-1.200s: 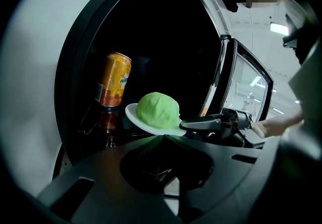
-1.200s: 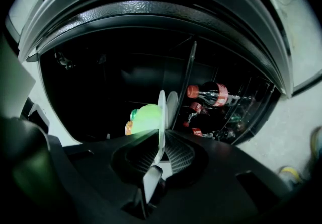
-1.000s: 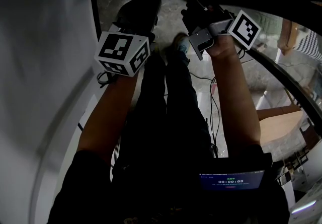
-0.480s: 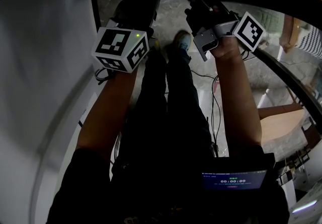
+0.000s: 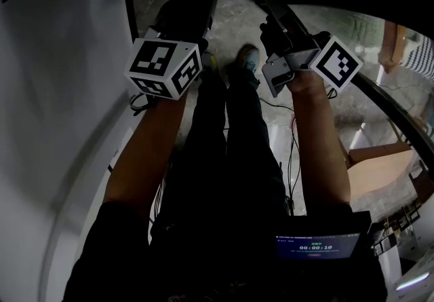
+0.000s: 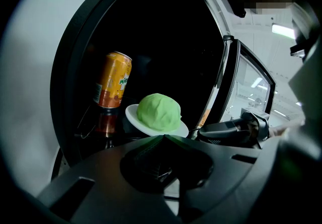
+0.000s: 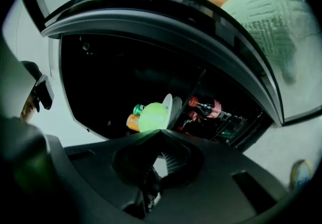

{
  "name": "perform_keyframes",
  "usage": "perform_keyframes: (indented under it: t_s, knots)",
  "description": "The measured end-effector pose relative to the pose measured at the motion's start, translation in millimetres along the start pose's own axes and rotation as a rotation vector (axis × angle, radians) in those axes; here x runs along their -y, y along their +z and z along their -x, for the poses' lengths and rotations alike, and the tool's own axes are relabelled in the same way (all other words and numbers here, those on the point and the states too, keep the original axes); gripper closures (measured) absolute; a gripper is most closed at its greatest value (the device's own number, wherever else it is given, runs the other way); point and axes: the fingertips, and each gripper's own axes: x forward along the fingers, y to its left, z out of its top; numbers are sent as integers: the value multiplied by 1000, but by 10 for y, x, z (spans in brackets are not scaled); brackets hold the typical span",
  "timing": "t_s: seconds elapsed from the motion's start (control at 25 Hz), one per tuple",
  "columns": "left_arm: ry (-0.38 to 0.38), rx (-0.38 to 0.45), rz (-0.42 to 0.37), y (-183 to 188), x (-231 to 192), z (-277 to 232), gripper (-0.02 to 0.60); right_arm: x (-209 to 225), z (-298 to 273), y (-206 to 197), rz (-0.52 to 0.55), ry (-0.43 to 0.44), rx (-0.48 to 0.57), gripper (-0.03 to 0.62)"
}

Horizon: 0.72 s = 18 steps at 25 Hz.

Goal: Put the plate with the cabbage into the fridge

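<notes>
**Plate and cabbage in the fridge, both claws shut and empty**

Here's the fridge [image 6: 75, 77], door [image 6: 244, 87] swung wide, dark inside. On the shelf sits the white plate [image 6: 133, 114], flat and level, with the pale green cabbage [image 6: 159, 111] heaped on it, one round lump that covers most of the dish. Just left of the plate stands an orange can [image 6: 113, 87], upright, close beside the rim but not clearly touching it. From the right gripper view there's a green can [image 7: 137, 109] tucked behind the orange one, and further along, dark bottles [image 7: 209, 108] with red labels lying on their sides.

Now the claws. The left claw [image 6: 163, 137] has its jaws pressed tip to tip, nothing between them, and the plate lies just beyond those tips, apart from them. The right claw [image 7: 160, 132] is the same story: jaws closed together on nothing, plate and cabbage straight ahead over the tips, clear of them. In the head view the plate shows at the very top, past both grippers, touched by neither.

Writing: the orange can carries green lettering that begins "MI", the rest curving out of sight. The bottles' labels are too small to read. A small screen [image 5: 317, 246] at the person's waist shows 00:00:10.
</notes>
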Motion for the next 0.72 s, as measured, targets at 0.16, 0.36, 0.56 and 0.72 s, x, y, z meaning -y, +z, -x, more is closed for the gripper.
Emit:
perform_keyframes:
  t_s: [0.16, 0.36, 0.56, 0.72]
  knots:
    - [2, 2, 4, 10, 2, -8, 578, -59, -19, -55, 145, -43, -19, 590]
    - [2, 8, 12, 10, 5, -33, 578, -73, -17, -85, 713, -205, -53, 590]
    - [0, 14, 12, 17, 5, -38, 578, -113, -102, -152, 931, -233, -46, 591]
    - [2, 15, 8, 12, -4, -29, 578, -56, -147, -180, 974, -255, -54, 589]
